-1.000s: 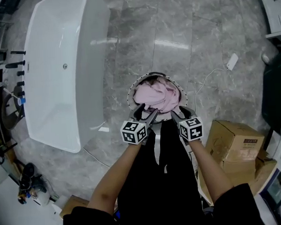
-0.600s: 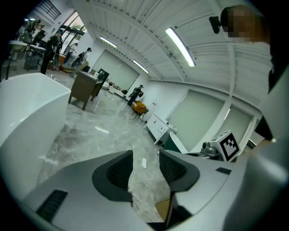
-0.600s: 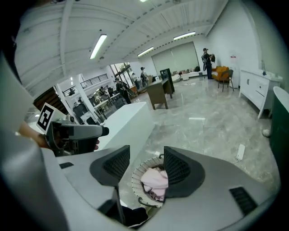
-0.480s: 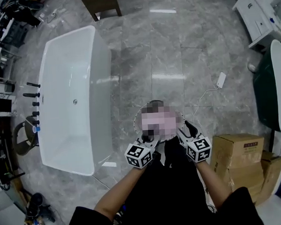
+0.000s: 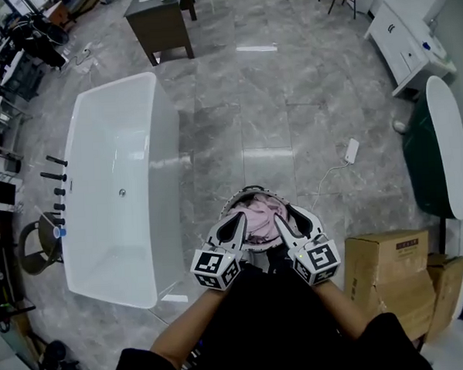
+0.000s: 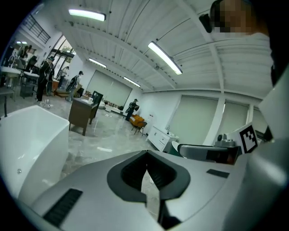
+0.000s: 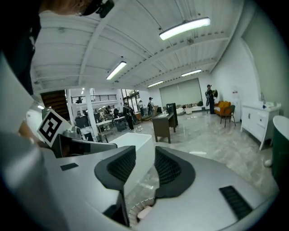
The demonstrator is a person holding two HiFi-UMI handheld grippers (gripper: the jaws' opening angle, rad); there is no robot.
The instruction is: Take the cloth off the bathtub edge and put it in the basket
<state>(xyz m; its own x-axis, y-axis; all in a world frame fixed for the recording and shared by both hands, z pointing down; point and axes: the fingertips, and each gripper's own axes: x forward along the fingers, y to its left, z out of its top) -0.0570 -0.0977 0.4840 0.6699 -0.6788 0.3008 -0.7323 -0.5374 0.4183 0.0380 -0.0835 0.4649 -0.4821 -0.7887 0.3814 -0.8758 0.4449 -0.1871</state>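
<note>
The white bathtub (image 5: 119, 186) stands left of the basket (image 5: 243, 192), not touching it. The pink cloth (image 5: 258, 216) lies bunched inside the basket. Above the basket's near rim, the left gripper (image 5: 235, 221) is pressed together on nothing, while the right gripper (image 5: 289, 218), jaws just closing somewhat, stands spread and empty.

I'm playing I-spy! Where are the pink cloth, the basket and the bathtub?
pink cloth (image 5: 258, 217): head view, middle of the bundle.
basket (image 5: 247, 190): head view, far rim.
bathtub (image 5: 112, 202): head view, bare inside bottom.
</note>
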